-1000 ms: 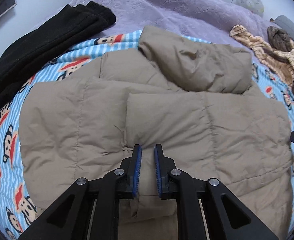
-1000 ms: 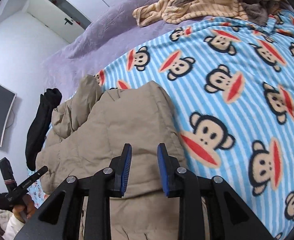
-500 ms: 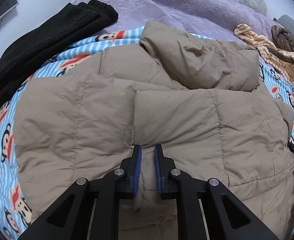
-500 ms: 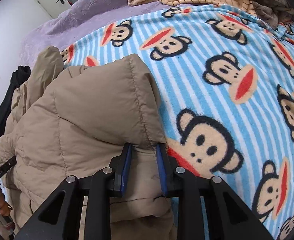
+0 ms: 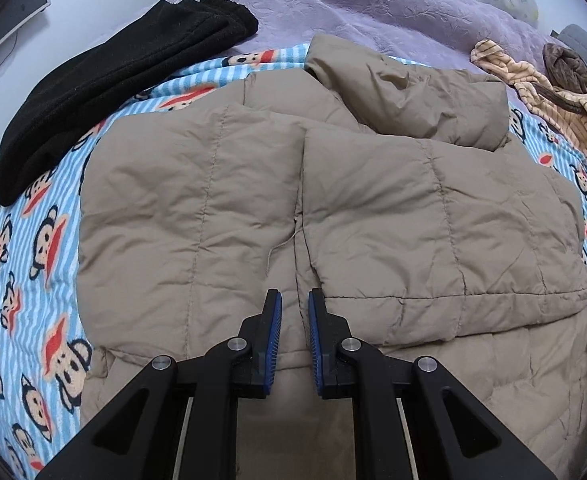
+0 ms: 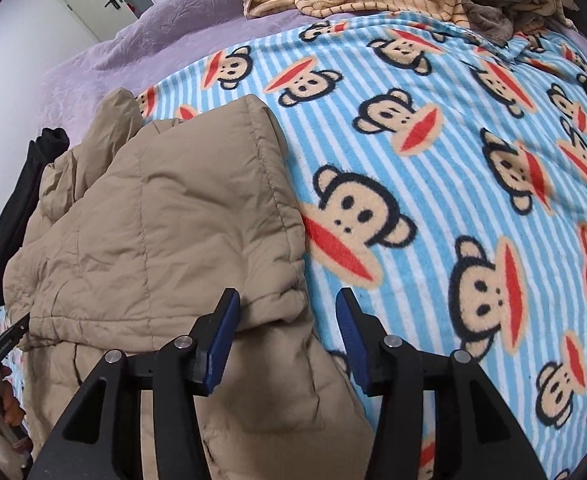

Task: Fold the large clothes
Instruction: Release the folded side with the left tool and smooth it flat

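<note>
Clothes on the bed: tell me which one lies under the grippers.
The tan puffer jacket, spread on the monkey-print blanket. The black garment lies off to its left, the striped beige one at the far right.

Right gripper [image 6: 287, 334] jaws opening, tan jacket [image 6: 165, 232] corner seemingly released, monkey blanket [image 6: 433, 152]

Tan puffer jacket [image 5: 333, 208], folded flat
</note>
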The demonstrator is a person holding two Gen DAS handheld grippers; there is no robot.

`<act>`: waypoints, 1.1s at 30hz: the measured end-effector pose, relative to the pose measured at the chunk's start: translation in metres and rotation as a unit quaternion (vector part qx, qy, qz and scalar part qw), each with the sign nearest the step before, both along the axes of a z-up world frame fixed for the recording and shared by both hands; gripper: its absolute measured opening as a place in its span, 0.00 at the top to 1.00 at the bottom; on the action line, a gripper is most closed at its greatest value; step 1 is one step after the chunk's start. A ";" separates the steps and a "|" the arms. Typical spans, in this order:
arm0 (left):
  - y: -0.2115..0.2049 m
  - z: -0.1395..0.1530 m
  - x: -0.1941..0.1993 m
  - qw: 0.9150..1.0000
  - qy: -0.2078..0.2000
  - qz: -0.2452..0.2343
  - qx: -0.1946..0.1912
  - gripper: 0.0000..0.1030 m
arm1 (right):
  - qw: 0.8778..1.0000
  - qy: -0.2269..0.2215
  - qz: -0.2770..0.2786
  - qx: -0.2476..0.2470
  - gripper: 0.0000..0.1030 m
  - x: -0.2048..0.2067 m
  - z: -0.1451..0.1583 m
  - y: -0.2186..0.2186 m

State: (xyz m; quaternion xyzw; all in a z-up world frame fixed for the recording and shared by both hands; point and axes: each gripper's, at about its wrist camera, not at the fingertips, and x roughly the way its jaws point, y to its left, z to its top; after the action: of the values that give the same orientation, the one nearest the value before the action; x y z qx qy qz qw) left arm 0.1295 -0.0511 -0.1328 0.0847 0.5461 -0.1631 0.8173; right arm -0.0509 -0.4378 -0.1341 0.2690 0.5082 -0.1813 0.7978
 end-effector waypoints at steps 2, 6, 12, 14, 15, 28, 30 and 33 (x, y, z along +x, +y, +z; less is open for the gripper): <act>0.001 0.003 -0.005 1.000 0.003 0.000 -0.002 0.85 | 1.000 -0.001 -0.002 0.010 0.45 -0.009 0.003 0.004; 0.004 0.005 -0.016 1.000 0.011 -0.005 0.001 0.85 | 0.999 -0.005 0.000 0.034 0.41 -0.027 0.006 0.014; 0.012 0.006 -0.027 1.000 0.014 0.001 0.010 0.85 | 0.999 -0.002 0.000 0.054 0.40 -0.046 0.003 0.026; 0.015 0.008 -0.026 1.000 0.013 0.008 0.010 0.57 | 0.998 -0.001 -0.001 0.062 0.40 -0.050 0.002 0.028; 0.016 0.011 -0.026 1.000 0.005 0.018 0.014 0.20 | 0.998 -0.001 -0.001 0.064 0.40 -0.051 0.001 0.029; -0.008 -0.005 -0.007 0.999 -0.010 0.013 0.037 0.13 | 0.997 -0.010 0.020 0.073 0.40 -0.035 -0.001 0.036; -0.003 -0.008 -0.006 0.999 -0.006 0.015 0.037 0.13 | 0.997 -0.010 0.026 0.071 0.40 -0.033 0.001 0.040; 0.001 -0.005 -0.008 0.999 -0.001 0.010 0.046 0.13 | 0.997 -0.009 0.032 0.064 0.40 -0.037 0.004 0.040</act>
State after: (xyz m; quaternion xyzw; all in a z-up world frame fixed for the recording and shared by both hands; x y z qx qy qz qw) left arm 0.1210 -0.0502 -0.1376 0.1170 0.5531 -0.1291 0.8147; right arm -0.0884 -0.3976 -0.1303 0.3048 0.5198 -0.1198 0.7890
